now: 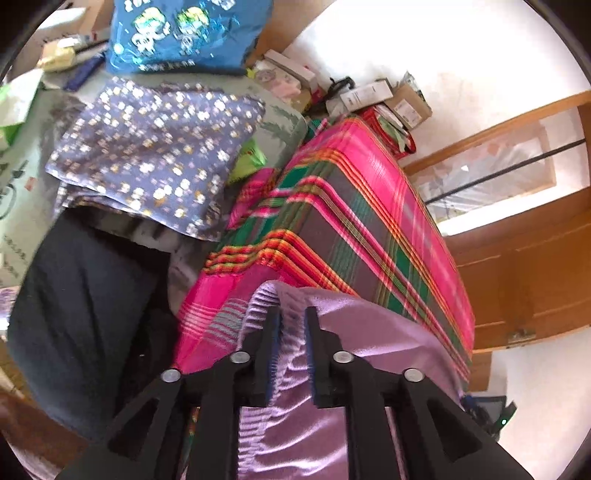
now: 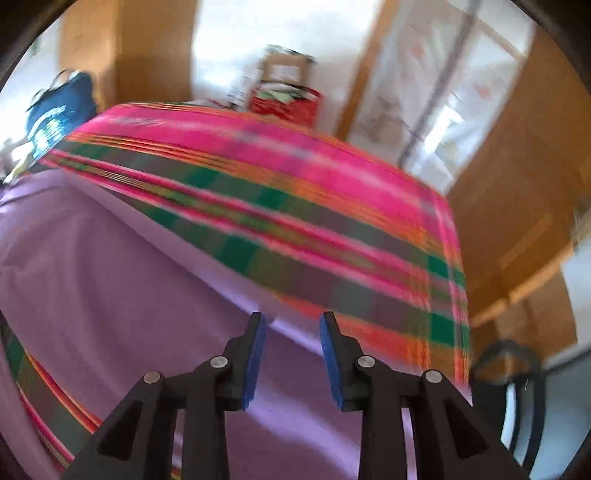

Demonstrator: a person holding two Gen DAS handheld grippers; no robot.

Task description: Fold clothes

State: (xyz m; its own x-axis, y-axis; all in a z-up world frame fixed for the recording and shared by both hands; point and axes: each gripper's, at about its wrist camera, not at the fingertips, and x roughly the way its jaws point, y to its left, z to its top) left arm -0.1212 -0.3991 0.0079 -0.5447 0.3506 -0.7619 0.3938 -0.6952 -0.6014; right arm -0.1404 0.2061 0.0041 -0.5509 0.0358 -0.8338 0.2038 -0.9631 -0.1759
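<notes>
A shiny lilac garment (image 1: 295, 417) with a gathered elastic waistband lies on a pink, green and orange plaid cloth (image 1: 354, 221). My left gripper (image 1: 291, 314) is shut on the waistband, with bunched fabric between its blue pads. In the right wrist view the lilac garment (image 2: 122, 280) spreads flat across the plaid cloth (image 2: 295, 206). My right gripper (image 2: 291, 317) is open just above the garment's edge and holds nothing. That view is blurred.
A folded blue flowered cloth (image 1: 155, 147) and a dark garment (image 1: 85, 306) lie to the left. A blue printed bag (image 1: 184, 33) and several boxes (image 1: 373, 96) stand at the back. A wooden window frame (image 1: 517, 177) and door are at right.
</notes>
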